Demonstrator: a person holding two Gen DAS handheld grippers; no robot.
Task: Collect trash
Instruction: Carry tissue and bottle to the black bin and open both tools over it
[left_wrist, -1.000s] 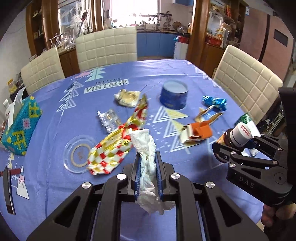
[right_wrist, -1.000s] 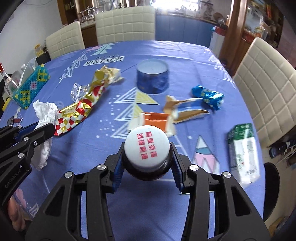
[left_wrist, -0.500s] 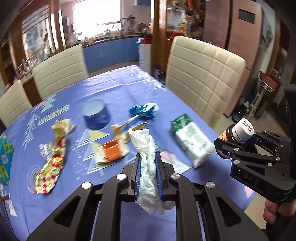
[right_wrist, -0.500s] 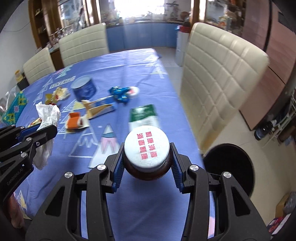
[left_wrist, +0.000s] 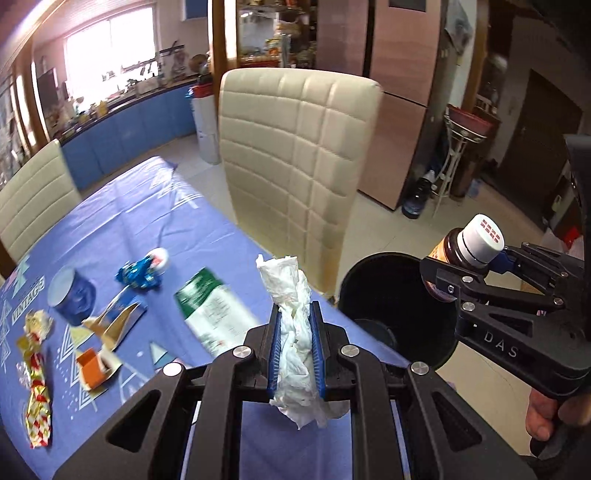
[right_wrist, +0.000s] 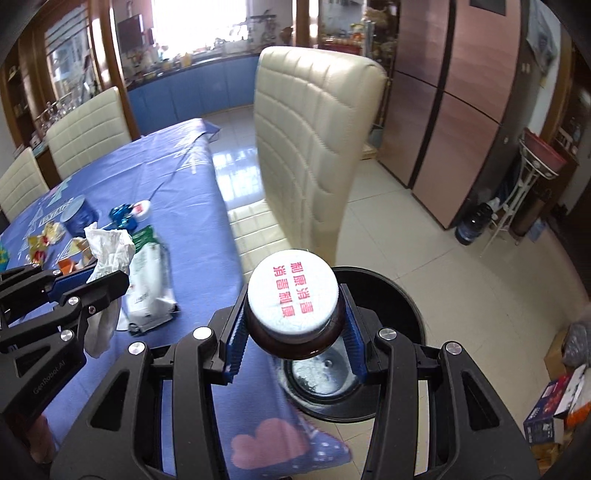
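Here, at the left edge of the left wrist view, a red-and-gold wrapper (left_wrist: 37, 402) lies on the blue table (left_wrist: 122, 229), with an orange carton (left_wrist: 94, 369), a blue tin (left_wrist: 72, 293), a blue foil wrapper (left_wrist: 138, 275) and a green-and-white pack (left_wrist: 214, 317) spread toward the centre. At the bottom centre the left gripper (left_wrist: 295, 352) is closed tight on a crumpled white tissue (left_wrist: 291, 321), which sticks up above its blue pads. Behind stands a cream chair (left_wrist: 299, 162). Right of centre, a black bin (left_wrist: 388, 306) sits on the floor just beside the table's edge. At the right of the frame the right gripper (left_wrist: 463, 271) is clamped partway open around a brown bottle (left_wrist: 448, 249) with a white cap, above the bin. In the right wrist view the bottle (right_wrist: 293, 321) sits at the centre of the frame, over the bin's (right_wrist: 402, 299) opening.
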